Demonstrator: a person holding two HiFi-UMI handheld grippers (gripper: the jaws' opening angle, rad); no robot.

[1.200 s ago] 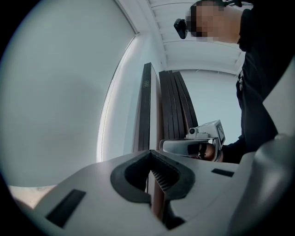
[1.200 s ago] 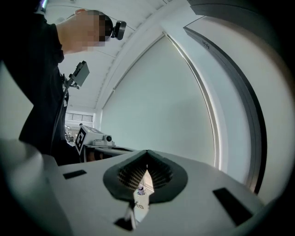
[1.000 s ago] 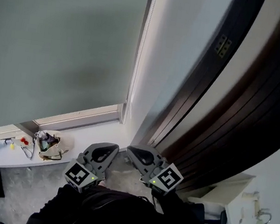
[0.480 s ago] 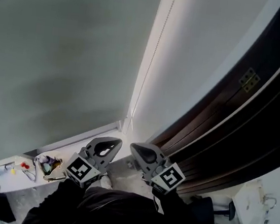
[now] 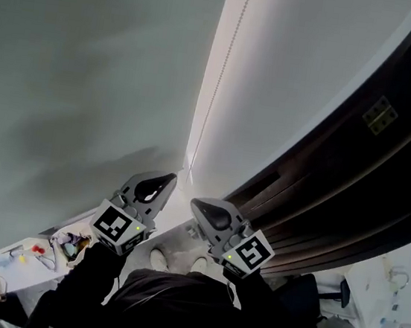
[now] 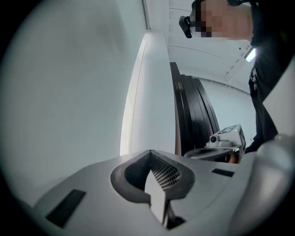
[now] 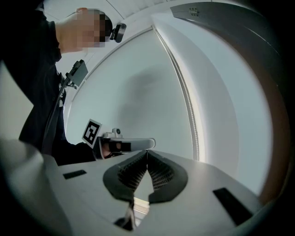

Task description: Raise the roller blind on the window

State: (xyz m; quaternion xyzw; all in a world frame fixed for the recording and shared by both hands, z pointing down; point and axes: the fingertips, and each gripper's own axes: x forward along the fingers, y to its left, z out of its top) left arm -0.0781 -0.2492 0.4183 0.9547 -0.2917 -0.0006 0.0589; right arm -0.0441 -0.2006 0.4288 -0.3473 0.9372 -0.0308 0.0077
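The grey roller blind [image 5: 83, 68] hangs fully down over the window and fills the left of the head view. Its bead chain [image 5: 214, 86] runs down the bright strip at the blind's right edge. My left gripper [image 5: 171, 178] is shut and empty, its tip just left of the chain's lower end and apart from it. My right gripper [image 5: 194, 202] is shut and empty too, a little lower and to the right. In the left gripper view the shut tips [image 6: 150, 151] point at the blind [image 6: 69, 92] and the chain [image 6: 133, 106]. In the right gripper view the chain [image 7: 187, 101] hangs right of the shut tips [image 7: 147, 151].
A dark wooden door [image 5: 339, 177] with a brass hinge [image 5: 381, 115] stands right of the white wall strip [image 5: 292, 73]. The window sill [image 5: 34, 264] at lower left carries small clutter. The person's shoes [image 5: 174, 258] show on the floor below the grippers.
Both grippers have moved closer to the blind's right edge and the chain, the left one higher in the picture. The head view has tilted upward. Both stay shut.
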